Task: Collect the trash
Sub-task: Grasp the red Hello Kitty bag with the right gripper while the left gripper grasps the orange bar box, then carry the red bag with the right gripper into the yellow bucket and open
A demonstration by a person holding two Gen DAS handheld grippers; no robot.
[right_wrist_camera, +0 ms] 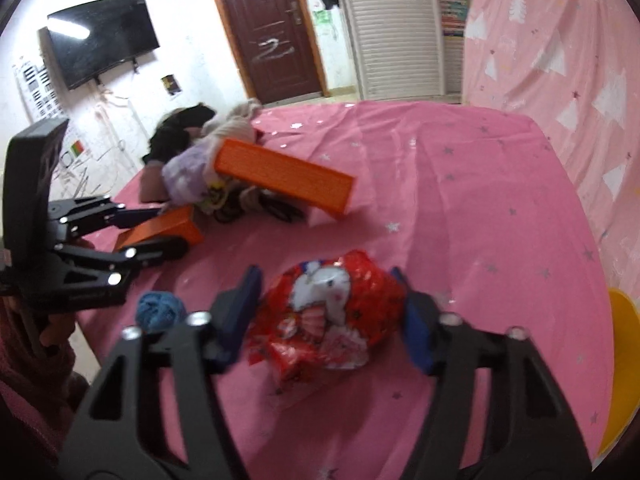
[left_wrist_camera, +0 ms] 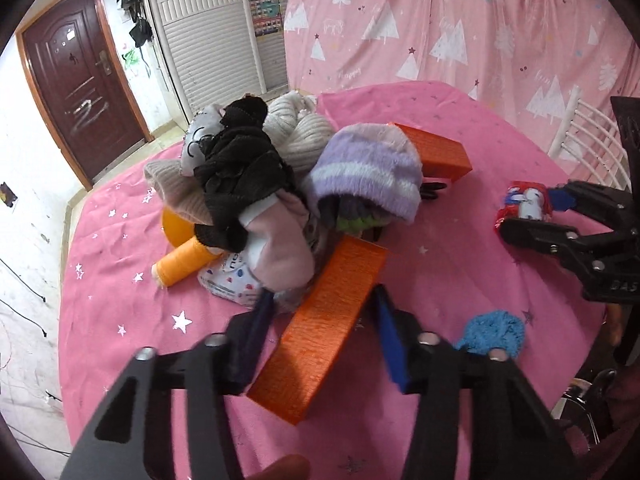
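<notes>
Left gripper [left_wrist_camera: 320, 328]: jaws astride orange box [left_wrist_camera: 320, 332], pads apparently pressing.
Right gripper [right_wrist_camera: 326, 312]: clamped on red wrapper [right_wrist_camera: 332, 316].
Progress: both pieces gripped; none deposited; no bin visible.

Left tool [left_wrist_camera: 320, 344] angled down, pads apart, right tool [right_wrist_camera: 326, 312] likewise, partly closed

A heap of knitted hats and clothes [left_wrist_camera: 256, 168] sat on a counter [left_wrist_camera: 460, 280] draped in a pink, star-printed cloth, with a spool of orange thread [left_wrist_camera: 182, 262] lying at the heap's edge. Behind were a dark red door [left_wrist_camera: 76, 92], a wall-mounted television [right_wrist_camera: 102, 50], a white slatted wardrobe [left_wrist_camera: 208, 40] and a pink curtain printed with white trees [left_wrist_camera: 460, 24]. A small ball of blue yarn [left_wrist_camera: 494, 330] lay near the counter's front edge.
</notes>
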